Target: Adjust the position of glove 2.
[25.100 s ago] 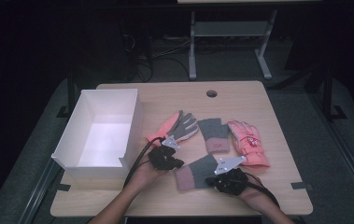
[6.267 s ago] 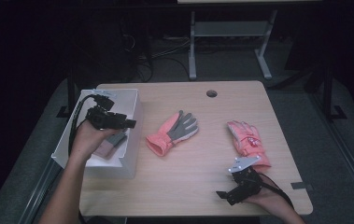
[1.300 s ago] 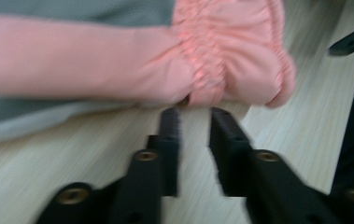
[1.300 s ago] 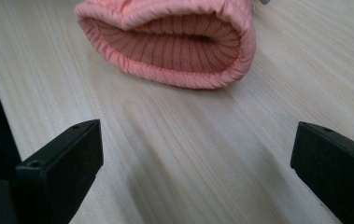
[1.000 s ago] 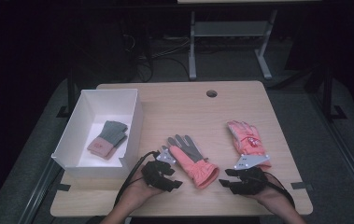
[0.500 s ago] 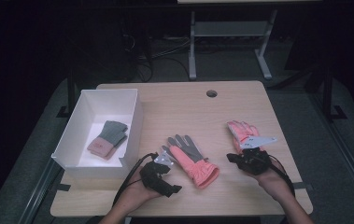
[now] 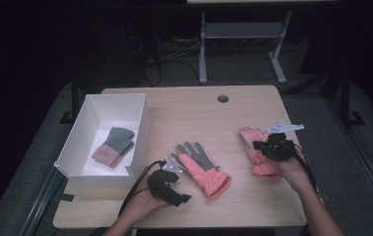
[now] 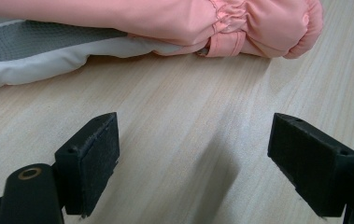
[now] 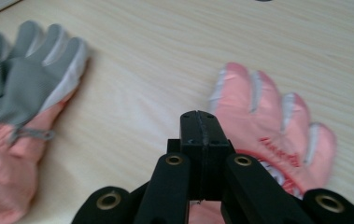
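Since a second ago the right tongs (image 7: 271,145) have travelled from the near edge of the worktop (image 7: 194,105) up over the right-hand pink glove (image 7: 256,151), and since a half-minute ago one small grey-and-pink glove (image 7: 113,146) has gone from the middle of the worktop into the white box (image 7: 142,129). The left tongs (image 7: 169,174) have stayed put near the front edge, and their jaws have just been opening; in the left gripper view they stand wide apart with bare wood between them and the cuff of the middle glove (image 8: 258,23) lying just beyond.

Going by size, the worktop carries the box at its left, then two large pink ski gloves well apart from each other: the middle glove palm-up beside the left tongs, the other under the right tongs. The small glove lies flat on the box floor.

The right tongs are pressed shut on nothing, the pads meeting above the glove's back in the right gripper view (image 9: 201,140).

As a judgement, the sorting looks partly done: one glove is boxed, two large ones are left on the wood.
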